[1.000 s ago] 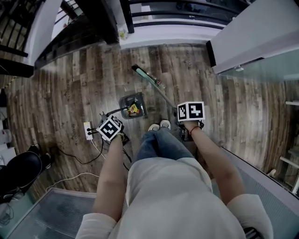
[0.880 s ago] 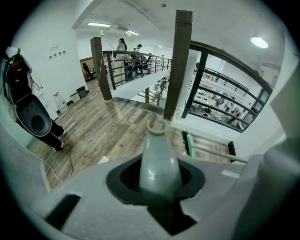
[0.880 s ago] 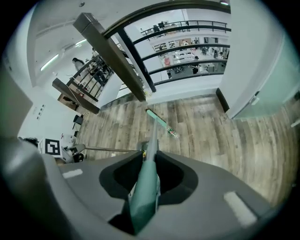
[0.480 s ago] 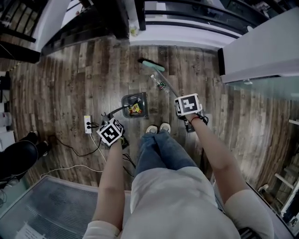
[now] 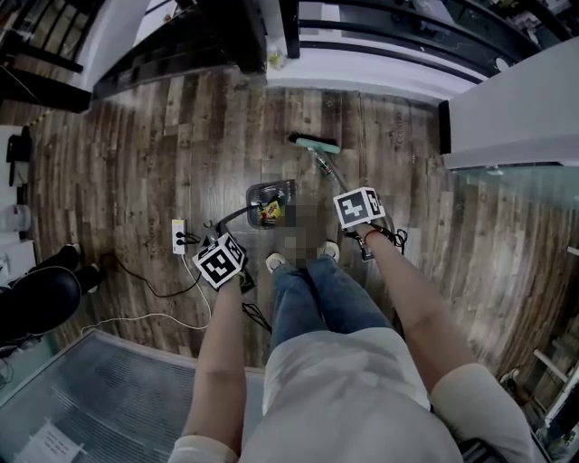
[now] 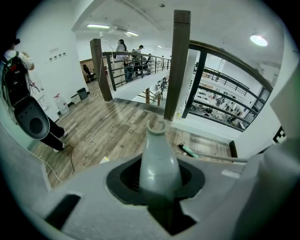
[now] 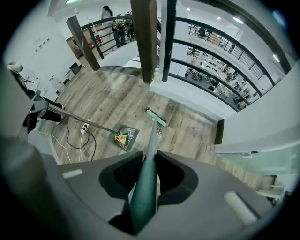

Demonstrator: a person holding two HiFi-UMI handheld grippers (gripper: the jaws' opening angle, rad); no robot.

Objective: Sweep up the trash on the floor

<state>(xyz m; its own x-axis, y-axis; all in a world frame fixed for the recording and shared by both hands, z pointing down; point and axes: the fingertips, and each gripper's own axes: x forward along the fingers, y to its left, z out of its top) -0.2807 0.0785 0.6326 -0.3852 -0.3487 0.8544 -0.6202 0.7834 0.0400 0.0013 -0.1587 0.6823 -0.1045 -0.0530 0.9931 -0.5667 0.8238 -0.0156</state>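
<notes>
Head view and both gripper views of a sweeping scene on a wooden floor [image 5: 127,163]. My left hand-held gripper [image 6: 159,185] is clenched on the pale grey dustpan handle [image 6: 158,154], which stands up between its jaws and ends in a small ring. My right hand-held gripper [image 7: 146,185] is clenched on the green broom handle [image 7: 151,140], which runs forward from its jaws down to the floor. In the head view the dark dustpan [image 5: 258,193] sits on the floor at 12 o'clock from my shoes [image 5: 274,262], between the two hand-held grippers. The trash [image 5: 270,212], a clump of yellow, red and green wrappers, lies inside the dustpan. The teal broom head [image 5: 315,143] rests on the floor at 1 o'clock from the dustpan, near it but apart from it, close to the white ledge under the black railing [image 5: 380,23]. In the right gripper view a small item lies just beside the broom handle near its head; it is too small to identify. A white power strip [image 5: 178,237] with black cables lies at 8 o'clock from the dustpan. A glass panel [image 5: 109,398] borders the floor at 7 o'clock.
</notes>
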